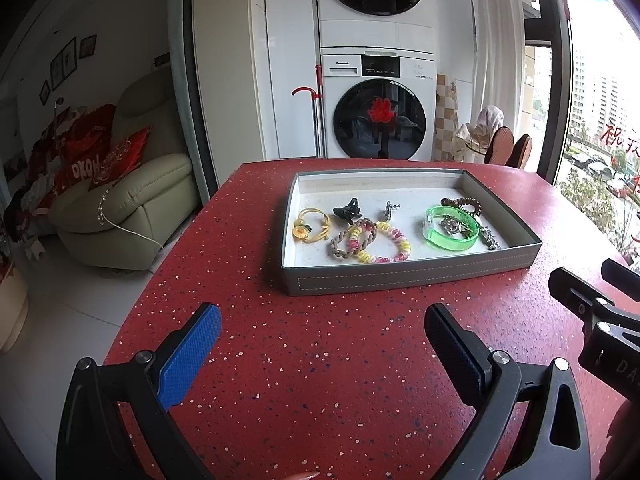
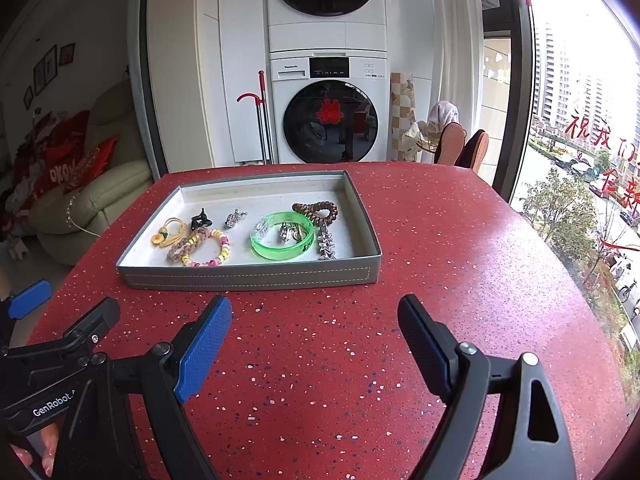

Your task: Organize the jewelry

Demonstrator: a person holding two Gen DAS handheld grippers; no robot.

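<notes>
A grey tray (image 1: 408,274) (image 2: 256,278) with a white floor sits on the red speckled table. Inside lie a green bangle (image 1: 452,227) (image 2: 282,241), a pink-and-yellow bead bracelet (image 1: 380,243) (image 2: 208,249), a braided cord bracelet (image 1: 354,237), a yellow hair tie (image 1: 310,224) (image 2: 170,231), a black claw clip (image 1: 349,210) (image 2: 201,218), a brown coil band (image 1: 464,203) (image 2: 316,209), a silver charm (image 2: 235,218) and a silver star chain (image 2: 326,246). My left gripper (image 1: 322,330) and right gripper (image 2: 314,322) both hover open over the table in front of the tray, nothing between their fingers.
The table's edge drops off on the left toward a beige sofa (image 1: 132,204). A stacked washer and dryer (image 1: 378,120) stand behind the table, with two chair backs (image 2: 464,148) at the far right. A large window (image 2: 580,160) runs along the right side.
</notes>
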